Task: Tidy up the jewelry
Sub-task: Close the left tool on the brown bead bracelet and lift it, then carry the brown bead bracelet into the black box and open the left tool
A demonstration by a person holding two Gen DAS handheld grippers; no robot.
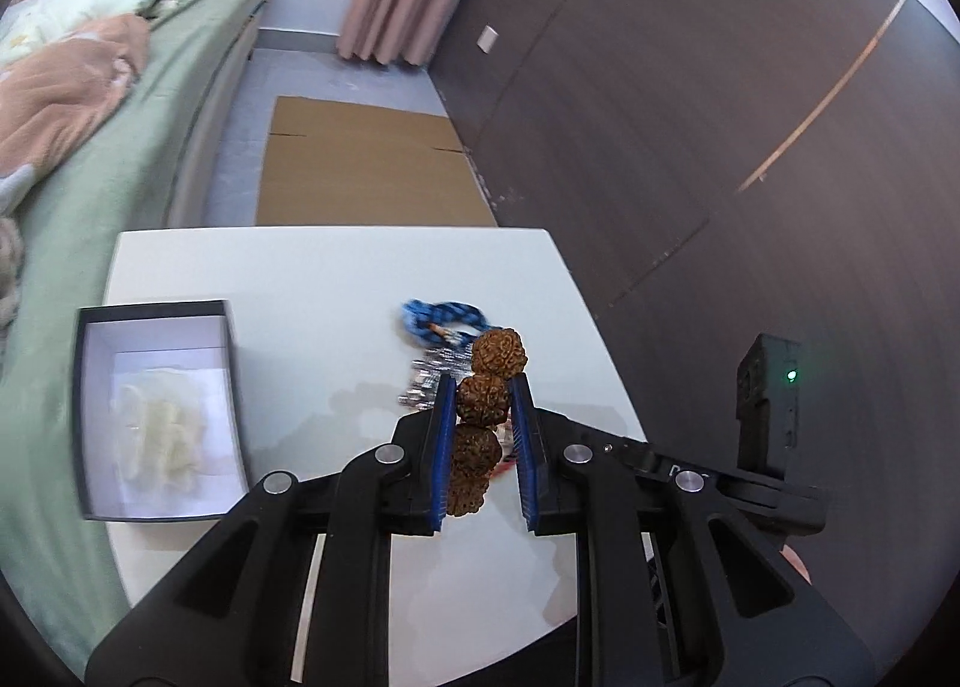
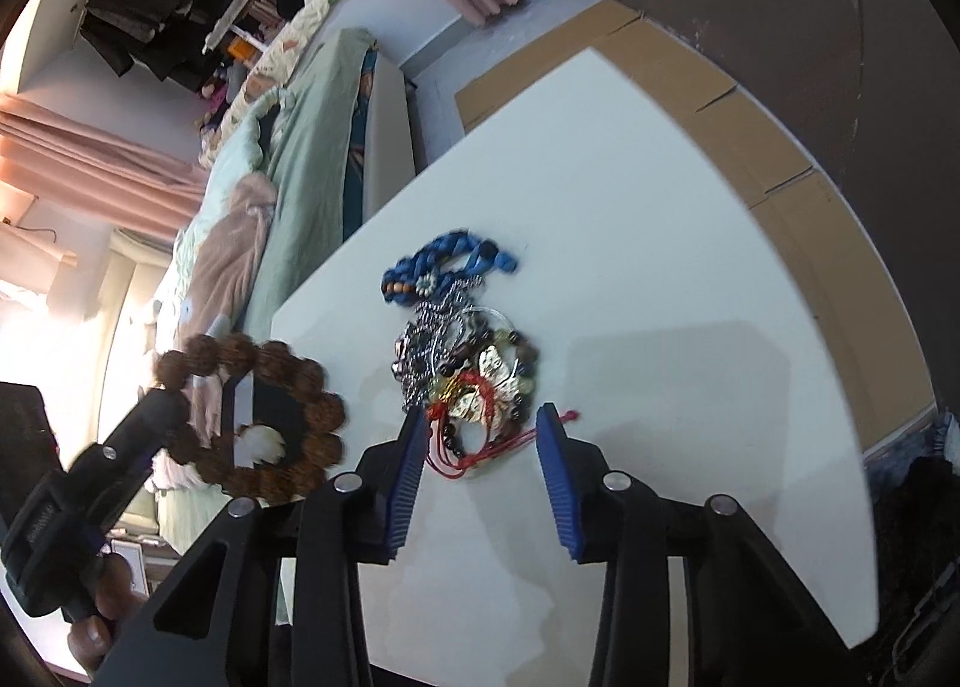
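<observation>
My left gripper is shut on a bracelet of large brown wrinkled seed beads and holds it above the white table. In the right wrist view the same bracelet hangs as a ring from the left gripper, over the table's left edge. My right gripper is open and empty, its jaws either side of the near end of a jewelry pile: silver chain, dark bead bracelets, red cord, and a blue braided cord. An open black box with a white lining stands at the table's left.
A bed with green bedding runs along the table's left side. Flat cardboard lies on the floor beyond the table. A dark wall is to the right. The right gripper's body shows at the right of the left wrist view.
</observation>
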